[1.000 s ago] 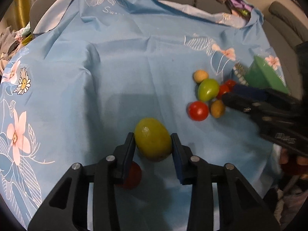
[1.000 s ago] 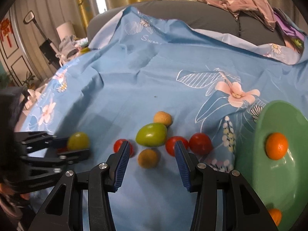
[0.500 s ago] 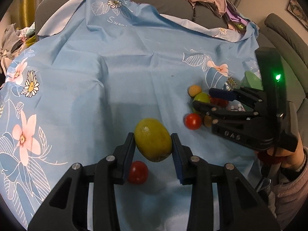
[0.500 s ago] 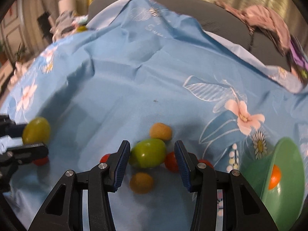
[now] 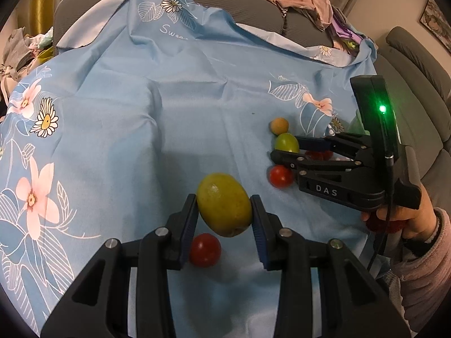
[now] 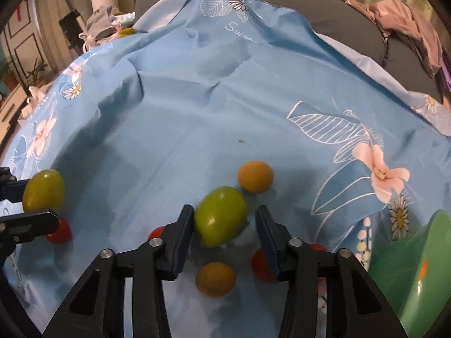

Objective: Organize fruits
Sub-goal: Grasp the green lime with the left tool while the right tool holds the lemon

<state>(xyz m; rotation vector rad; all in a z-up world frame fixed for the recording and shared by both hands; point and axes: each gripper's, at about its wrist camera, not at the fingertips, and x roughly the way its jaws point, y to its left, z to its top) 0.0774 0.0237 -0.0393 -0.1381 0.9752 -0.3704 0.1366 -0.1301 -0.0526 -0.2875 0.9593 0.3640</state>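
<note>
My left gripper (image 5: pixel 224 214) is shut on a large yellow-green fruit (image 5: pixel 224 204) and holds it just above the blue floral cloth (image 5: pixel 141 129). A red tomato (image 5: pixel 205 249) lies under it. The same fruit (image 6: pixel 43 191) shows at the left edge of the right wrist view. My right gripper (image 6: pixel 224 209) straddles a green fruit (image 6: pixel 220 219) in a small cluster, and its jaws are closing. The left pad touches the fruit; a gap remains at the right pad. The left wrist view shows this gripper (image 5: pixel 284 149) reaching in from the right, held by a hand (image 5: pixel 406 219).
Around the green fruit lie two tan fruits (image 6: pixel 255 176) (image 6: pixel 215 278) and red tomatoes (image 6: pixel 260 262) (image 6: pixel 160 232). A green bowl (image 6: pixel 417 253) with an orange fruit stands at the right edge. Grey sofa cushions (image 5: pixel 408 50) with clothes lie beyond the cloth.
My right gripper has come in over the cluster, dropped lower, and narrowed its jaws around the green fruit. The left gripper has kept its hold on the yellow-green fruit almost in place.
</note>
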